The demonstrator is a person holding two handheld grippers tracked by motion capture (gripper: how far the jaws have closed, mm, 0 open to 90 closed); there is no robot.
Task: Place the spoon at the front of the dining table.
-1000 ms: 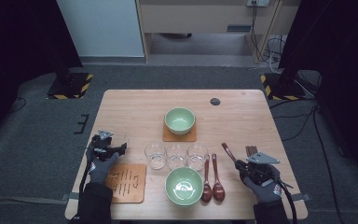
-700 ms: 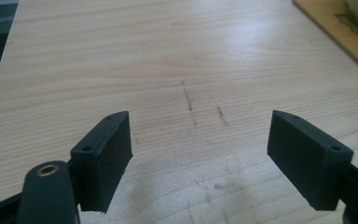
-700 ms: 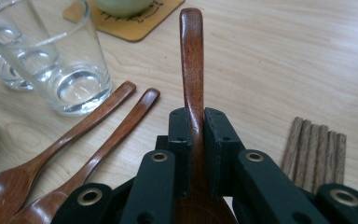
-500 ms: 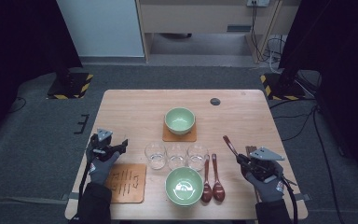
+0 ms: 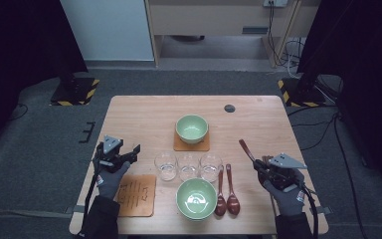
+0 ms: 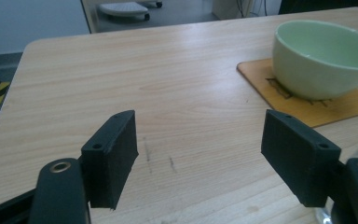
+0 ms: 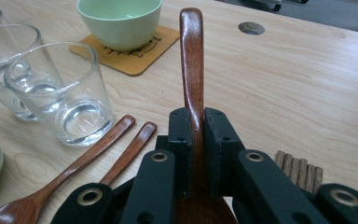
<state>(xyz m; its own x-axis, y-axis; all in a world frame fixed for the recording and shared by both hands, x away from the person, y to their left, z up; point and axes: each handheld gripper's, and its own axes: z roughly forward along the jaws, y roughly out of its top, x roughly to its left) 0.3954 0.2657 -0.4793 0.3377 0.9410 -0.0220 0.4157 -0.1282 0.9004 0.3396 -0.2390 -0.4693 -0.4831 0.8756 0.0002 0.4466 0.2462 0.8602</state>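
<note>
My right gripper [image 5: 256, 167] hovers at the table's right, shut on a dark wooden spoon [image 5: 245, 150]. In the right gripper view the spoon's handle [image 7: 192, 56] sticks out past the pads of that gripper [image 7: 196, 126]. At the table's left my left gripper [image 5: 135, 151] is open above bare wood. Its jaws have just been closing a little, with nothing between them [image 6: 205, 140]. A green bowl [image 5: 192, 128] on a coaster [image 5: 181, 146] sits mid-table; in the left gripper view that bowl [image 6: 326, 56] lies ahead to the right.
Three empty glasses [image 5: 188, 165] stand in a row before a second green bowl [image 5: 196, 198]. Two wooden spoons [image 5: 226, 191] lie right of that bowl. An empty coaster [image 5: 137, 194] lies under my left hand. Dark sticks [image 7: 298, 169] lie beside the right gripper.
My left hand has lifted a little off the table. The right gripper has risen slightly with the spoon, whose handle now points further up the picture.
</note>
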